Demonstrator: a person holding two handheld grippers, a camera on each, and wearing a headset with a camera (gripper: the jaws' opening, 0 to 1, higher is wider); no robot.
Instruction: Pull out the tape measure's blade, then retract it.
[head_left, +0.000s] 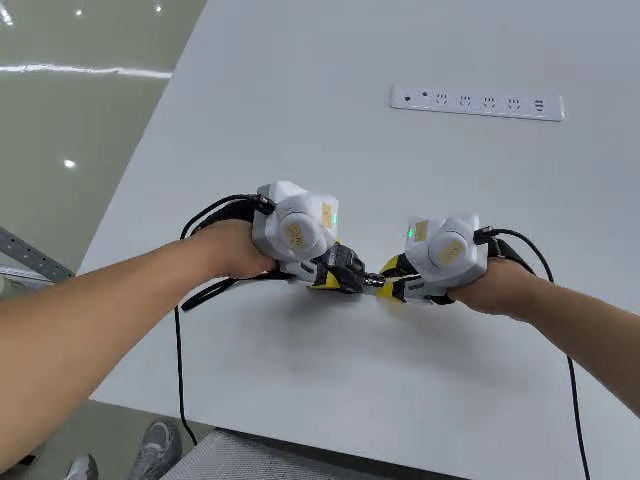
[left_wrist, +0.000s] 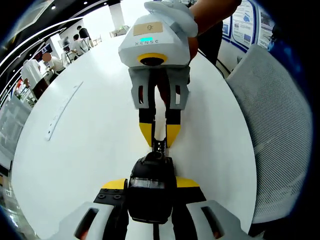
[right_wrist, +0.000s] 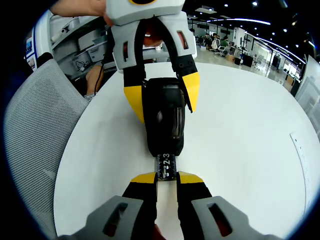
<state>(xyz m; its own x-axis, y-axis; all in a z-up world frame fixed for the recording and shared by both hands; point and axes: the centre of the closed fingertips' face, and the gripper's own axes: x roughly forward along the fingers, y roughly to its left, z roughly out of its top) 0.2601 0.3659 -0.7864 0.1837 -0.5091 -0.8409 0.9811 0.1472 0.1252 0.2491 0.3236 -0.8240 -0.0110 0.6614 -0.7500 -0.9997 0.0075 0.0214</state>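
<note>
in the head view you can barely make out the black, boxy plastic tape measure case (head_left: 345, 268). it sits in the gap between your two grippers near the middle of the white counter (head_left: 300, 100), and their pale housings cover most of it. the blade there is too small to read.

your right gripper view shows it better. a short dark metal blade (right_wrist: 166, 165) with pale numerals 1, 2, 3 leaves the case toward 6 o'clock. it then vanishes into your right gripper (right_wrist: 166, 178), whose yellow-tipped jaws are pressed onto it. the blade's end hook is hidden between them. at 12 o'clock in that view, your left gripper (right_wrist: 164, 100) has its jaws closed around the far end of the case, one yellow tip on each flank.

in your left gripper view the case lies at 6 o'clock, its sides covered by those jaws. the blade beyond it, toward 12 o'clock, is only a thin sliver. you cannot tell whether the case rests on the counter or hangs just above it.

a long white plastic power strip (head_left: 477, 102) lies at 1 o'clock in the head view, well apart from your hands. thin black cables (head_left: 180, 350) trail from both grippers toward 6 o'clock and are cut off by the frame. a grey mesh chair (left_wrist: 280, 125) at 3 o'clock in the left gripper view is also cut off at the edge.
</note>
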